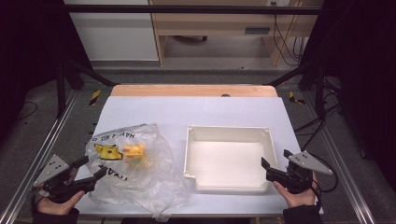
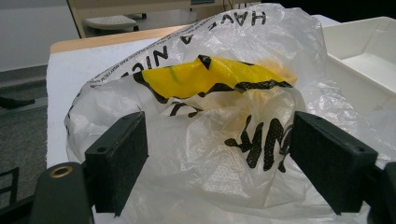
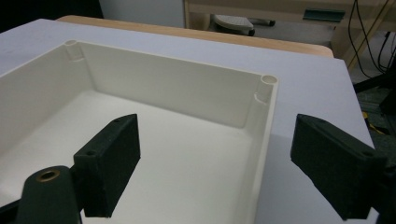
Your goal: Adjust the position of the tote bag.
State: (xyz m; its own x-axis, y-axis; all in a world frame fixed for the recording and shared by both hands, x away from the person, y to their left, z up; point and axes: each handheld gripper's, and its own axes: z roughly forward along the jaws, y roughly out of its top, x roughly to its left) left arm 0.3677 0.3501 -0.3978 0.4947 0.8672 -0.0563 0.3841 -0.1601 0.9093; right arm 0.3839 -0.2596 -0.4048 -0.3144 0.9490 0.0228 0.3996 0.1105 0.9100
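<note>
A crumpled clear plastic bag (image 1: 133, 165) with black lettering and a yellow print lies on the left half of the white table; something yellow-orange (image 1: 134, 152) shows through it. My left gripper (image 1: 92, 168) is open at the bag's left edge, and the bag (image 2: 219, 126) bulges between its jaws without being pinched. An empty white tray (image 1: 189, 154) sits right of the bag. My right gripper (image 1: 275, 164) is open at the tray's near right corner, its jaws straddling the tray's right wall (image 3: 261, 140).
The table's wooden far edge (image 1: 194, 90) runs along the back. Metal frame rails (image 1: 42, 154) flank both sides. A desk and cables (image 1: 285, 42) stand beyond the table.
</note>
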